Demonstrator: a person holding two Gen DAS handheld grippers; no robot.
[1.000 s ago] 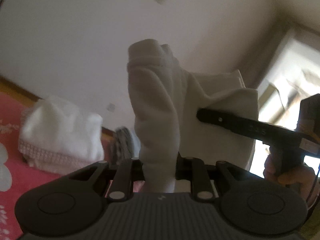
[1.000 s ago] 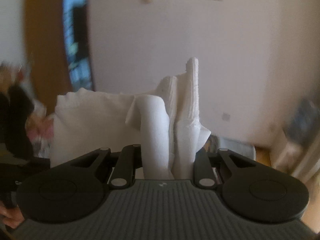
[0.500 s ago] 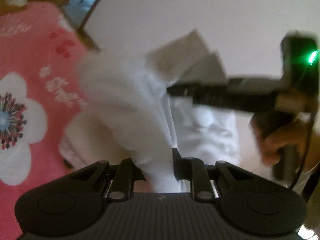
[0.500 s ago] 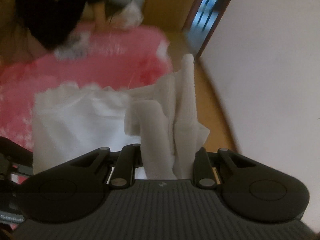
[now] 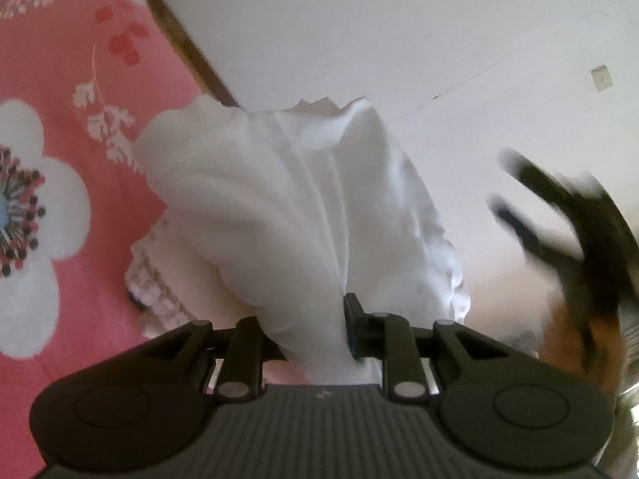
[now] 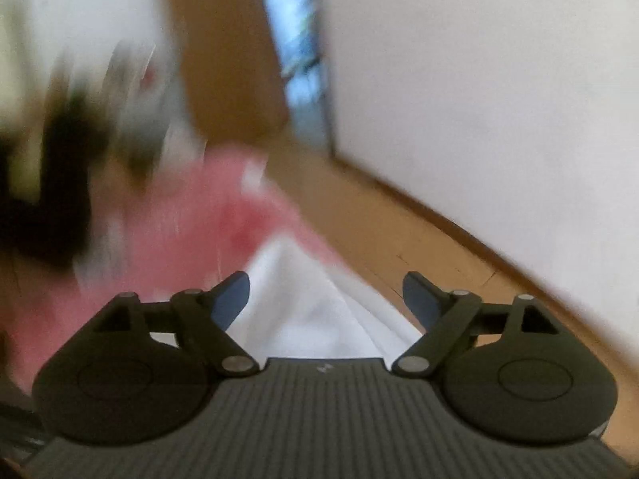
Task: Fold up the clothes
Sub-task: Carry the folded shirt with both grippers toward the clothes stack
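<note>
- A white garment (image 5: 279,215) is seen bunched between the closed fingers of the left gripper (image 5: 315,331); it is pinched at a gathered neck of cloth and fans out wider toward the far side.
- The right gripper (image 6: 325,291) is shown with its fingers spread wide and nothing between them; white cloth (image 6: 315,319) lies just below and beyond the gap, apart from both fingertips.
- In the left wrist view the right gripper is also caught at the right edge as a dark blur, well clear of the garment.
- The garment is located over the near right edge of a pink flowered mat (image 5: 60,127), beside the strip of wooden floor (image 6: 399,231) along the white wall (image 6: 499,80).
- The step in hand is judged to be a fold being laid down or handed over: one side is held, the other is free.
- The next move is judged to call for a free edge or corner to be found by the open right gripper, while the left pinch is kept steady.
- The long axis is judged to run from the pinch away toward the far side, with the scalloped hem (image 5: 319,104) pointing far; the true outline is hidden by bunching.
</note>
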